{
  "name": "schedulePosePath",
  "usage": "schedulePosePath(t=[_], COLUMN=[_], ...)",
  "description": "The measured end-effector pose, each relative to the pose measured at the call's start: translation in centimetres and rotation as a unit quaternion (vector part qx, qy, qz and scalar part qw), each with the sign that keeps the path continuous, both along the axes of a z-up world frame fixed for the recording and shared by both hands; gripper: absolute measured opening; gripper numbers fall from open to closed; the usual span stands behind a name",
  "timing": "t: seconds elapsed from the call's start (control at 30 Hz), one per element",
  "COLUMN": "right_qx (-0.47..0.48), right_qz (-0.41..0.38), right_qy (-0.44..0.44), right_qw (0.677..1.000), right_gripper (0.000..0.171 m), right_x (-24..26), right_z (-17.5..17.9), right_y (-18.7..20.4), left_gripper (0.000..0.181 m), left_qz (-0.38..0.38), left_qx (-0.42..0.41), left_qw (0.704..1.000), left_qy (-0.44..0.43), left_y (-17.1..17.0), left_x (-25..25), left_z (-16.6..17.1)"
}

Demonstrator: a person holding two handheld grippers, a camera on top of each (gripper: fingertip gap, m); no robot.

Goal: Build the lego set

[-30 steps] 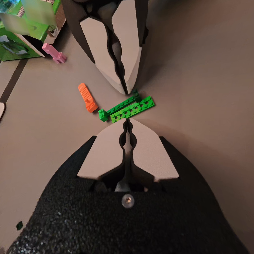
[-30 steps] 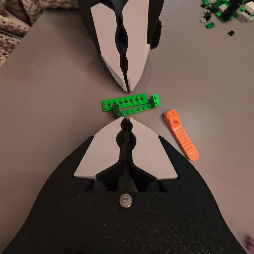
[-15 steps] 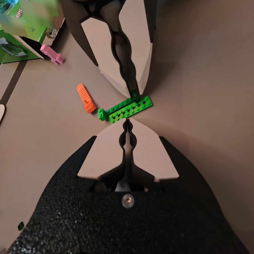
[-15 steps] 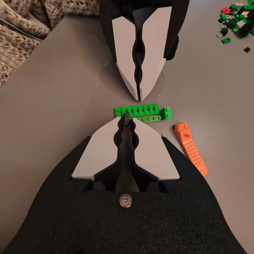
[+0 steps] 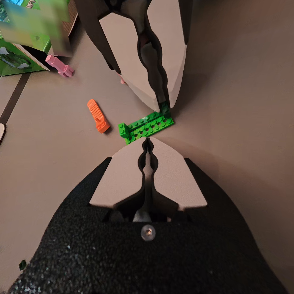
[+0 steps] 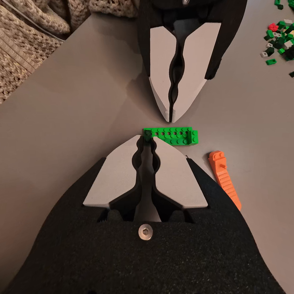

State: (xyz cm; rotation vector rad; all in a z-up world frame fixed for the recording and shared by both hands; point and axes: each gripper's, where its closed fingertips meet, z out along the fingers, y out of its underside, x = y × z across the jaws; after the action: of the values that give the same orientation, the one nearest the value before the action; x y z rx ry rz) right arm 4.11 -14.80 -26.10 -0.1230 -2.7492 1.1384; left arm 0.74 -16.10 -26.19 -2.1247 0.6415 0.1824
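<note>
A wide bright green plate with holes (image 5: 149, 127) lies on the grey table, and it also shows in the right wrist view (image 6: 168, 132). A narrow green plate (image 5: 143, 120) rests along it, with a bright green brick (image 5: 123, 129) at one end and a small dark green brick (image 6: 147, 135) at the other. My right gripper (image 6: 147, 140) is shut on the dark green brick; it also shows in the left wrist view (image 5: 163, 108). My left gripper (image 5: 148, 138) is shut and empty, its tips right at the wide plate's near edge.
An orange brick separator (image 5: 97, 116) lies beside the plates. A pink figure (image 5: 59, 66) and a green box (image 5: 19, 47) sit at the far left. A pile of loose bricks (image 6: 281, 39) is at the right view's top right. A knitted fabric (image 6: 23, 39) lies beyond the table edge. Left tips to right tips: about 4 centimeters. My left gripper's tips are some 9 centimeters from the orange brick separator (image 5: 97, 116). Seen from the right wrist view (image 6: 225, 173) as well.
My right gripper moved in, opened slightly and closed on the dark green brick. The narrow plate has shifted onto the wide plate. My left gripper stayed shut by the wide plate.
</note>
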Motion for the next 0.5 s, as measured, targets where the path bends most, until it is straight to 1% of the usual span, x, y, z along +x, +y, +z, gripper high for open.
schedulePosePath(t=[0.27, 0.37, 0.5], right_qx=[0.008, 0.004, -0.040], right_qz=[0.006, 0.004, -0.027], right_qy=[0.006, -0.001, -0.012], right_qw=[1.000, 1.000, 0.999], right_gripper=[0.009, 0.015, 0.016], right_x=[0.0, 0.1, -0.8], right_z=[-0.3, -0.2, 0.9], right_y=[0.1, 0.1, 0.7], left_gripper=[0.000, 0.000, 0.000], left_qz=[-0.002, -0.004, -0.004], left_qx=[-0.001, -0.001, -0.001], left_qw=[1.000, 1.000, 1.000], left_qy=[0.000, 0.000, -0.001], left_y=[0.0, 0.0, 0.0], left_x=[0.0, 0.1, 0.1], left_z=[0.0, 0.0, 0.0])
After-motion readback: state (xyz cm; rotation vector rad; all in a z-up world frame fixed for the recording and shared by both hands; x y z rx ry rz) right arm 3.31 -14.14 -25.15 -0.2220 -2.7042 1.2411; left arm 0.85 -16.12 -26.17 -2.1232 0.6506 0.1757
